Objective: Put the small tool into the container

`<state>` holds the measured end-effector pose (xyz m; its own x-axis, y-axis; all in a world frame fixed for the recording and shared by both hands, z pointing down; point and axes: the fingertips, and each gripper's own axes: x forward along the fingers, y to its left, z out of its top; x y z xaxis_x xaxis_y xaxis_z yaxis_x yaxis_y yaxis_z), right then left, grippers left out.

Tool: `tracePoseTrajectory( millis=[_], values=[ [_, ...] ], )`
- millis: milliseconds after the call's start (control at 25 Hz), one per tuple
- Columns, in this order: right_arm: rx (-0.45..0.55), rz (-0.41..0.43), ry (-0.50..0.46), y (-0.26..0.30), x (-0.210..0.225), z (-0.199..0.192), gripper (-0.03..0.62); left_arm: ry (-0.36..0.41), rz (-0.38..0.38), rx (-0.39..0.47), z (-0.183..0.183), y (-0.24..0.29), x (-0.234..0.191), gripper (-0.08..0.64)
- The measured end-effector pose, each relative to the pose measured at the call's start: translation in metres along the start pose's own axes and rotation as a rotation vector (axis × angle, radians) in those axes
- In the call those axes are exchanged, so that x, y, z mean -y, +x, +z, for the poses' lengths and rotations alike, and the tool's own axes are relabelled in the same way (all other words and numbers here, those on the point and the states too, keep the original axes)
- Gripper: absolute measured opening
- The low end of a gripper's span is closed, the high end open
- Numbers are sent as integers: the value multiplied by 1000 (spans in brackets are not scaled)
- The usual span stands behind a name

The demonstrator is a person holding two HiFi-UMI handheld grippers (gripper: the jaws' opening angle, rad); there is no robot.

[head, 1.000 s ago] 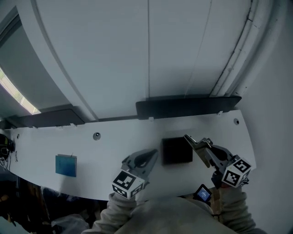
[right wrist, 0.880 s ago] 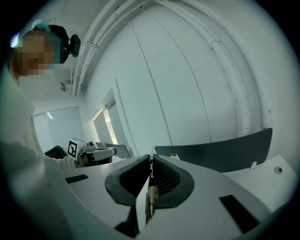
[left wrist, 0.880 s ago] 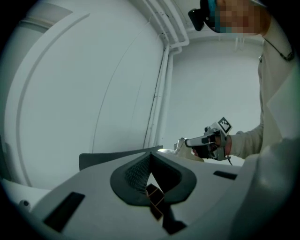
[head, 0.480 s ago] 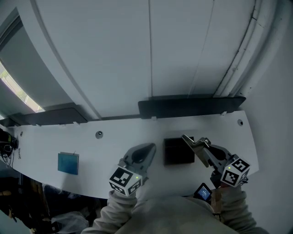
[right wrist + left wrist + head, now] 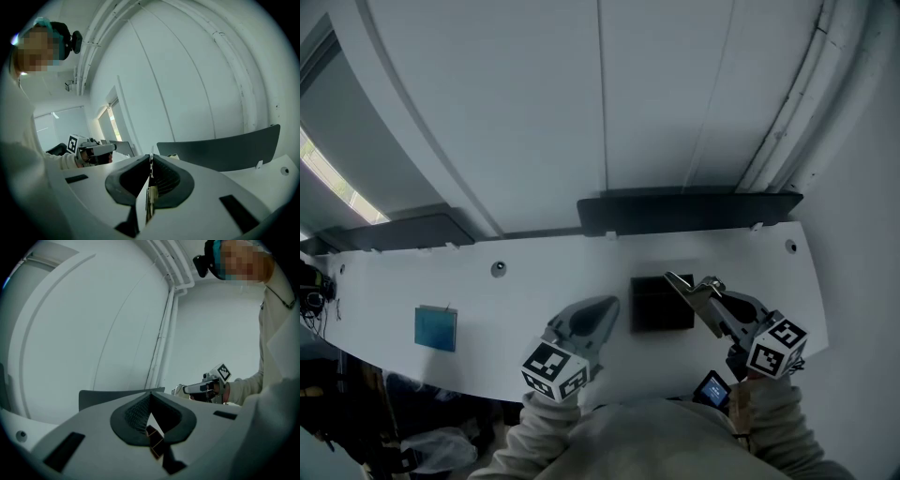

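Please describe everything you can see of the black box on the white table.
The black box looks plain, dark and nearly square from above. It lies flat on the white table, in front of the dark back panel. Its inside cannot be made out. The right gripper overlaps its far right corner in the head view; whether they touch is unclear.

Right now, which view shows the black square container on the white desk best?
The head view: the black square container lies in nearly full outline on the white desk, between the left tool and right tool. Both gripper views show none of it; each tool's own body fills the foreground.
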<state>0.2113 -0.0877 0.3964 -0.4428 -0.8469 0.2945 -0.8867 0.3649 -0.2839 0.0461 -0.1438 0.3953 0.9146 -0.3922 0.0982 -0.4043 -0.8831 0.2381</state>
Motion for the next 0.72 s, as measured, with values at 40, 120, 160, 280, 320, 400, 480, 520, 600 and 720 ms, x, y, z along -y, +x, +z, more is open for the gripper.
tracePoseTrajectory(
  millis=[40, 120, 160, 280, 320, 400, 480, 520, 600, 720],
  values=[
    [-1, 2, 0, 0, 0, 0, 40, -2, 4, 0, -1, 0, 0, 2],
    [-5, 5, -1, 0, 1, 0, 40, -8, 9, -3, -4, 0, 0, 2],
    [-7, 5, -5, 1, 2, 0, 40, -9, 10, -5, -6, 0, 2, 2],
    [-24, 0, -28, 1, 3, -3, 40, -13, 7, -9, -11, 0, 5, 2],
    [-33, -1, -37, 1, 3, -5, 40, -17, 5, -9, -12, 0, 6, 0],
    [-49, 6, -41, 1, 5, -8, 40, -20, 4, -9, -13, 0, 8, 2],
    [-52, 23, -22, 3, 8, -8, 40, -21, 1, -8, -14, 1, 9, 1],
    [-52, 28, -15, 4, 9, -9, 40, -22, -4, -8, -16, 1, 10, 2],
    [-67, 29, -34, 7, 12, -10, 40, -25, -13, -10, -19, 0, 14, 2],
    [-98, 31, -66, 15, 17, -15, 40, -33, -17, -18, -24, -4, 17, 1]
  ],
)
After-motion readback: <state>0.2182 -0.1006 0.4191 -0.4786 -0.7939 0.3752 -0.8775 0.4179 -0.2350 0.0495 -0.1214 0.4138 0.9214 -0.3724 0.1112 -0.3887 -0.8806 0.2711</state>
